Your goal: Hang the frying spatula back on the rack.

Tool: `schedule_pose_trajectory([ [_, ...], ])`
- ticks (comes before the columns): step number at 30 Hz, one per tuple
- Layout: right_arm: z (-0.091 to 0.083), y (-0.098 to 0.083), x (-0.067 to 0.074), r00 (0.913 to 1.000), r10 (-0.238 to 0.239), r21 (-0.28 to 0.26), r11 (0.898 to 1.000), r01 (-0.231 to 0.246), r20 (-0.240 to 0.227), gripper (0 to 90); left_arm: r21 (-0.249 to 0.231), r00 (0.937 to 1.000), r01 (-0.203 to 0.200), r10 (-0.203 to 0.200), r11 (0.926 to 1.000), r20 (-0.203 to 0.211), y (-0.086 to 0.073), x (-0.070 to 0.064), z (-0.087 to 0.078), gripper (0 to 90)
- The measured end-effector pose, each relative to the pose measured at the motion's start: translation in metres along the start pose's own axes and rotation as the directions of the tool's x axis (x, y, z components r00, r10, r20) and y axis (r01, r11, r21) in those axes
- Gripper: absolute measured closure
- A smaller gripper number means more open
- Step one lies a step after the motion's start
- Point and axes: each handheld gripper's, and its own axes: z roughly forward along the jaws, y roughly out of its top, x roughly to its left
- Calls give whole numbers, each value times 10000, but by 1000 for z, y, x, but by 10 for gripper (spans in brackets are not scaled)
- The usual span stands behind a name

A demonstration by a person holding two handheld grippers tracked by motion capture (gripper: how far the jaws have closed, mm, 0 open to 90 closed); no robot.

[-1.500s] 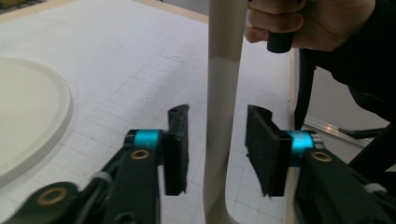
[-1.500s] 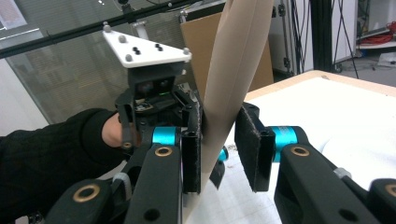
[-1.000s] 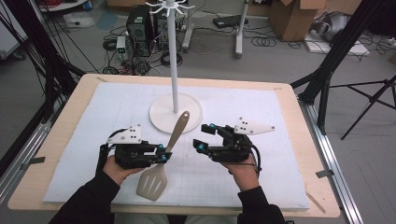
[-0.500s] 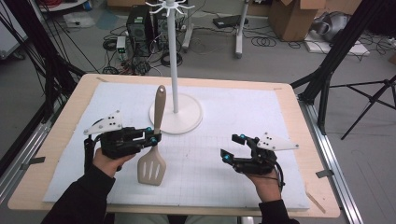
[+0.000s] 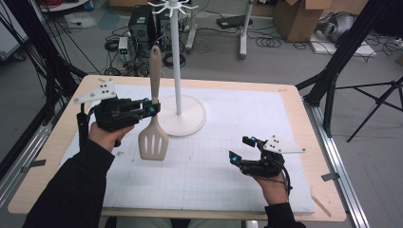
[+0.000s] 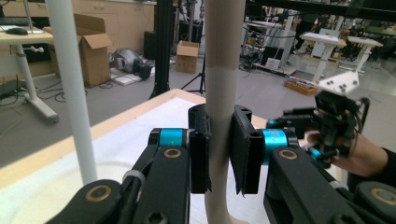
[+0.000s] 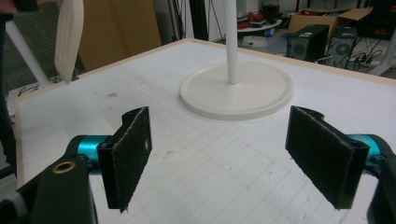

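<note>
I'm holding the spatula (image 5: pixel 153 109) upright in my left tongs (image 5: pixel 151 108), probably for hanging on the stand (image 5: pixel 178 76) mid-frame, right tongs (image 5: pixel 241 151) idling wide open.

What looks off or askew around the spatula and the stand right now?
Nothing stands out. The left gripper holds the slotted spatula upright by its handle, blade down, beside the white stand, which is upright. The right gripper is open above the mat.

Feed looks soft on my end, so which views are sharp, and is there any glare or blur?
High view: even light, no glare, slightly soft; beige slotted plastic spatula readable in the left gripper. Left gripper view: jaws sharp, spatula handle between them fairly clear, right gripper beyond blurred. Right gripper view: black jaw pads crisp, white round stand base slightly soft, no harsh shadows.
</note>
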Motion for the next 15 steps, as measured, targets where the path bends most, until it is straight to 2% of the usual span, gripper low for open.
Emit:
schedule_pose_trajectory([
  [5, 1, -2, -2, 10000, 30, -15, 10000, -30, -4, 214, 168, 9998, 104, -107, 9998, 161, 24, 17, 14, 784],
  [11, 2, -3, -4, 9999, 140, 33, 9999, -140, -82, 215, 422, 9995, 314, -317, 9986, 69, 35, 33, 29, 783],
  [15, 2, -4, -4, 9997, 196, 44, 9998, -195, -171, 215, 368, 9992, 395, -399, 9985, 89, 40, 39, 36, 783],
])
